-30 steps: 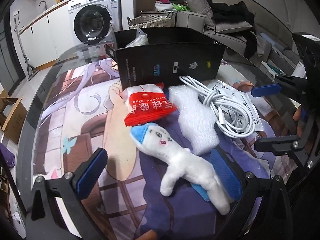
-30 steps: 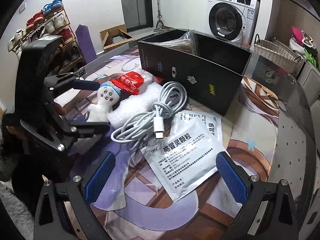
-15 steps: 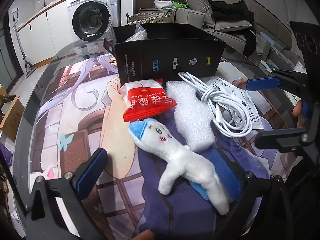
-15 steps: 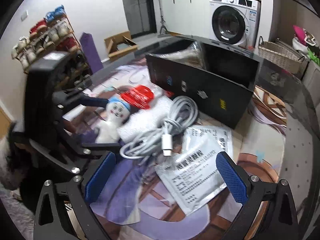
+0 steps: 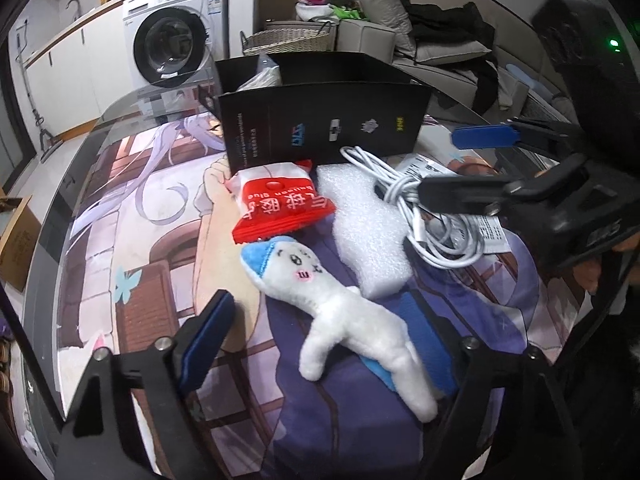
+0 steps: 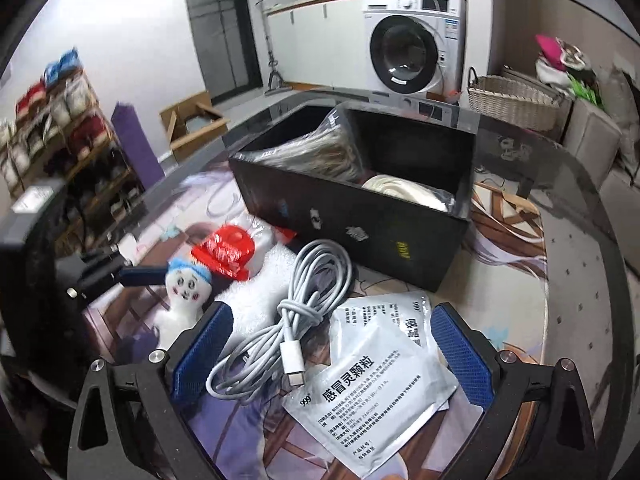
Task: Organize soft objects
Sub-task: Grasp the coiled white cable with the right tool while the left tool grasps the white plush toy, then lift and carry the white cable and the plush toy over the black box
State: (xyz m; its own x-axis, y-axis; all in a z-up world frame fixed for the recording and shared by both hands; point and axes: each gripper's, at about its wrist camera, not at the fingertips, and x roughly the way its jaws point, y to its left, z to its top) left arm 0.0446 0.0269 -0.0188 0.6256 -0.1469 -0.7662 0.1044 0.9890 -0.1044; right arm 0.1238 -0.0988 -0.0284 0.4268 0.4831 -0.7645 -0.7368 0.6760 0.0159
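A white plush toy (image 5: 340,304) with a blue cap lies on the printed table mat, between the open fingers of my left gripper (image 5: 320,344); it also shows in the right wrist view (image 6: 185,300). A red snack packet (image 5: 280,206), a white foam sheet (image 5: 366,232) and a coiled white cable (image 5: 436,216) lie behind it. My right gripper (image 6: 332,354) is open and empty, low over the cable (image 6: 296,320) and silver medicine sachets (image 6: 372,392). An open black box (image 6: 360,196) holds bagged items.
The glass table edge (image 5: 52,220) curves on the left. A washing machine (image 6: 412,46), wicker basket (image 6: 512,100), shoe rack (image 6: 60,136) and sofa (image 5: 440,44) stand around the table. The right gripper also shows in the left wrist view (image 5: 500,168).
My right gripper has moved forward and down over the cable and sachets, toward the box. My left gripper has edged closer to the plush toy.
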